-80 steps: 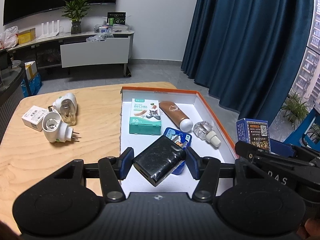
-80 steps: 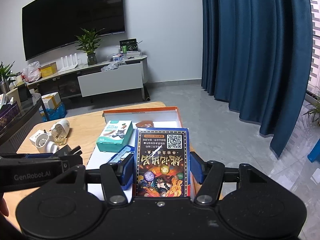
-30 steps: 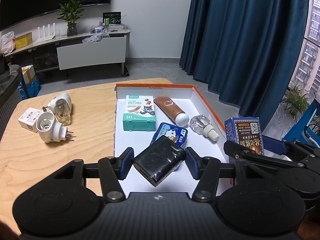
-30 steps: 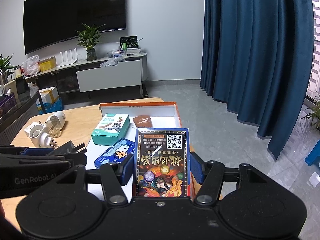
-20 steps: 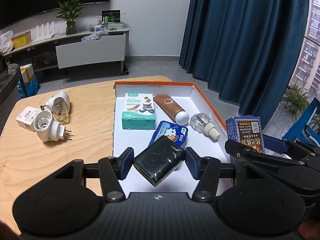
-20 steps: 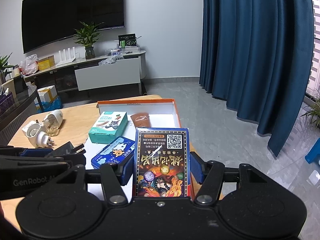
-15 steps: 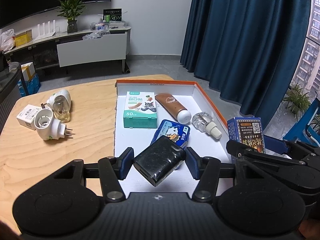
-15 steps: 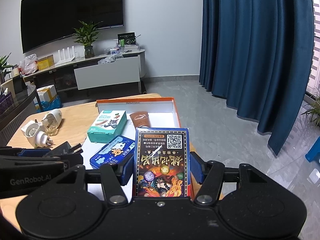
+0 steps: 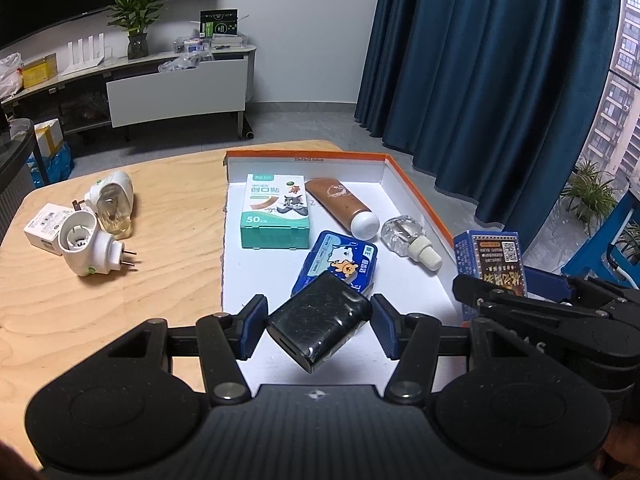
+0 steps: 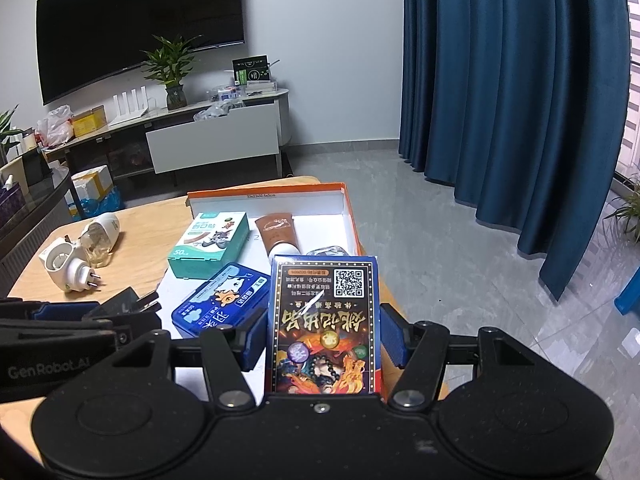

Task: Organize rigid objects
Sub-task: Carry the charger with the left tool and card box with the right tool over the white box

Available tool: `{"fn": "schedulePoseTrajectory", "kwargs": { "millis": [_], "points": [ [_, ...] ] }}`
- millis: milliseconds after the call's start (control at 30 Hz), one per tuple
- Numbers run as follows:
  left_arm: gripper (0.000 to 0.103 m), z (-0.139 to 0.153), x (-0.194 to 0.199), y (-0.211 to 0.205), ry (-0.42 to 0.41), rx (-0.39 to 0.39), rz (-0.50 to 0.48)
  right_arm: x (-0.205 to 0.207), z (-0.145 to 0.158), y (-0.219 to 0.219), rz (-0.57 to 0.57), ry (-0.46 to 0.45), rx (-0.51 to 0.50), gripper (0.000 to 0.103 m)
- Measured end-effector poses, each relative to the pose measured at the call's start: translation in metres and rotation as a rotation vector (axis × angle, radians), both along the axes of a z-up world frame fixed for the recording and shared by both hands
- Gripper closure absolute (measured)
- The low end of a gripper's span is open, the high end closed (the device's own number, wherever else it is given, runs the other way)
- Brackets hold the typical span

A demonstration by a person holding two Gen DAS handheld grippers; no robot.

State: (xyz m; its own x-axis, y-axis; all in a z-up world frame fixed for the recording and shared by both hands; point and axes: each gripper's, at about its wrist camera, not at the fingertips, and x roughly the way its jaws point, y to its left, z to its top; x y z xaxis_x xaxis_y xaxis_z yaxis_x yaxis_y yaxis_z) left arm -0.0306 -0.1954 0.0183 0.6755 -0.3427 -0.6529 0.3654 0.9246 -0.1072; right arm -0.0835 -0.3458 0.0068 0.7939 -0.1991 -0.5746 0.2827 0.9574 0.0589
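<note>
A scuffed black charger (image 9: 318, 322), tilted, and an upright blue card box (image 10: 325, 326) are each clamped above the orange-rimmed tray (image 9: 416, 184).

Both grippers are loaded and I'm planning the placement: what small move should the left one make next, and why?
Probably lower the left gripper and set the black charger on the bare white floor of the orange-rimmed box right beneath it, just short of the blue tin; the charger hangs tilted above that free patch.

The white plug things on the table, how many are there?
2. One plug stands nearest, its prongs pointing toward the tray. The other plug lies just behind it. More may hide out of view.
</note>
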Motion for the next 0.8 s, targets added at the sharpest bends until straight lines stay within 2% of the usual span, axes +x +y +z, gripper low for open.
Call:
{"fn": "schedulePoseTrajectory", "kwargs": {
  "millis": [800],
  "points": [
    [0.046,-0.0042,0.0027,-0.0017,0.02,-0.011,-0.038,0.0068,-0.0058,-0.0012,0.012,0.025,0.004,0.032]
  ]
}}
